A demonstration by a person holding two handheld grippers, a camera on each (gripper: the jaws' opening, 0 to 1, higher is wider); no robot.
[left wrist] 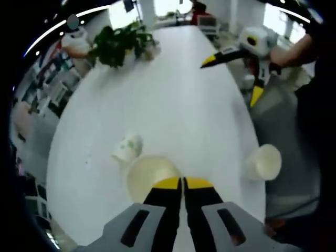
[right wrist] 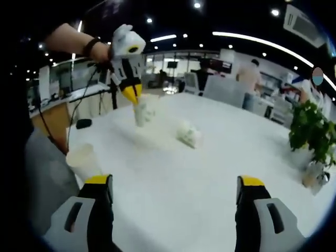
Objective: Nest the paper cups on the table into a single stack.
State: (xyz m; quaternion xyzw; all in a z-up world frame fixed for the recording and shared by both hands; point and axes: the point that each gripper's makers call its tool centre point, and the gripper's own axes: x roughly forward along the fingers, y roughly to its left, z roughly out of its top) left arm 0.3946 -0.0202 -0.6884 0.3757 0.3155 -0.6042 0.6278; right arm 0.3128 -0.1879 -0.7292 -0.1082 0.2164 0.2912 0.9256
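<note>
Left gripper [left wrist: 182, 182] pinches cup [left wrist: 150, 176] rim — contact blurred; right gripper [right wrist: 173, 185] spread wide, empty.

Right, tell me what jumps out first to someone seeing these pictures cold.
First, the left gripper, jaws shut on the rim of a paper cup on the long white table. The right gripper hangs open above the table. Then the strays: a cup on its side at the table edge, a crumpled cup mid-table, and a leafy plant at the far end.

Three paper cups: one upright [left wrist: 152, 176], one tipped [left wrist: 127, 148], one at the worktop [left wrist: 168, 94] edge [left wrist: 264, 161]; one potted plant [left wrist: 119, 44].
</note>
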